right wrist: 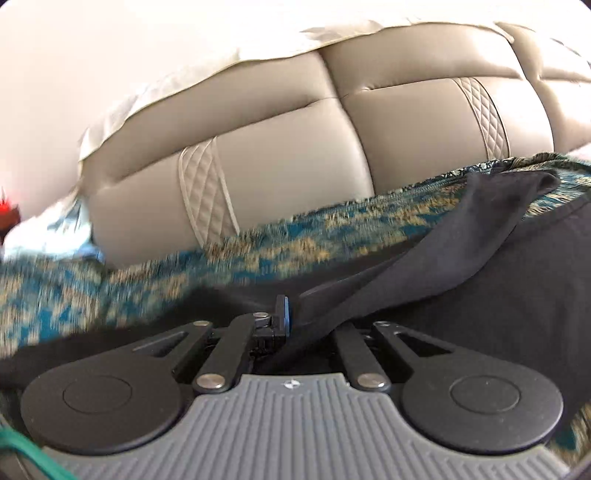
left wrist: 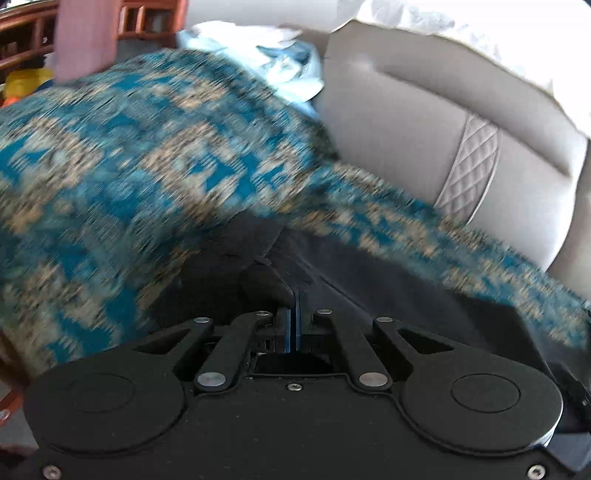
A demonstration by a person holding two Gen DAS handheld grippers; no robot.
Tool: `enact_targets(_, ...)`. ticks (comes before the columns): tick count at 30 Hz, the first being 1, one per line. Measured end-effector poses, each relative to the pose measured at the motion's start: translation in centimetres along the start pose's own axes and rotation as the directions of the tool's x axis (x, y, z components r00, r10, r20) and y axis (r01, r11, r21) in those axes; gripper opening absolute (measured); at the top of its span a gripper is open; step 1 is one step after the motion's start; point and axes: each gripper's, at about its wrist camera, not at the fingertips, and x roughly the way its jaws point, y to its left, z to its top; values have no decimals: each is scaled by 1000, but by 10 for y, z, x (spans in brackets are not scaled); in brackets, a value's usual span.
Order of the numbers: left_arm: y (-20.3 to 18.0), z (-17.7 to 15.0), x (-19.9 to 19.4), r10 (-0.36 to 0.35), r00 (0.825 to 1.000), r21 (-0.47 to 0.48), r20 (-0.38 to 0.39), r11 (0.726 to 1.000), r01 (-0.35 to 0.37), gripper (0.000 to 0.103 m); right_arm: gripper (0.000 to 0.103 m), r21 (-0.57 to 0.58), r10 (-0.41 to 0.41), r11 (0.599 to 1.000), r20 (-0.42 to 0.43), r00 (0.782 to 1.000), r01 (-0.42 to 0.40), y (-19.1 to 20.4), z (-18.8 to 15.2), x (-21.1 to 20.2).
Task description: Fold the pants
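Left hand-held gripper [left wrist: 295, 299]: blue pads pressed together, clamped narrow on a bunched fold of the dark pants [left wrist: 369, 273]. Right hand-held gripper [right wrist: 291, 314]: closed on a band of the same dark cloth, one blue pad visible, the other hidden beneath the fabric. Pants [right wrist: 498, 280]: black or very dark navy, matte, soft woven, spread over the patterned cover [left wrist: 129, 166] on the sofa seat. In the right wrist view, a long flat strip of cloth rising from the pads up and to the right, ending in a rounded folded edge near the backrest; in the left wrist view, the garment stretching away to the right along the seat front, long axis roughly parallel to the backrest. Exact leg and waist ends not readable. Cover: teal and tan, ornate woven pattern, blurred. Behind it, sofa backrest [right wrist: 295, 147]: smooth beige leather-like cushions with quilted diamond-stitched bands. Pale blue-white crumpled cloth [left wrist: 288, 62] at the far seat end. Reddish wooden furniture [left wrist: 147, 18] at upper left of the left wrist view.
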Motion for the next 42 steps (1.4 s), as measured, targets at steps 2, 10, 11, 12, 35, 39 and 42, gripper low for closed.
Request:
enact_targets(2, 8, -13, 1, 41, 999, 19, -17, 999, -41, 3, 6, -40, 1, 999, -18, 1000, -2, 4, -15, -12)
enact_targets(10, 15, -47, 14, 139, 989, 90, -48, 987, -134, 5, 7, -87, -4, 996, -95, 995, -4, 6, -45, -30)
enact_targets(11, 14, -48, 16, 144, 988, 91, -52, 986, -139, 6, 7, -89, -6, 996, -99, 995, -3, 5, -47, -28)
enact_targets(12, 16, -49, 18, 148, 987, 85, -60, 986, -143, 6, 8, -90, -8, 996, -103, 995, -1, 4, -48, -29)
enact_targets(35, 20, -50, 30, 185, 980, 100, -70, 979, -177, 9, 39, 56, -488, 870, -53, 871, 491, -146, 6, 8)
enact_targets(39, 21, -49, 32, 189, 979, 108, -74, 978, -180, 9, 39, 122, -518, 845, -54, 854, 520, -198, 18, 4)
enact_targets(42, 22, -48, 34, 192, 978, 119, -78, 976, -182, 9, 39, 156, -541, 826, -54, 839, 542, -229, 25, 1)
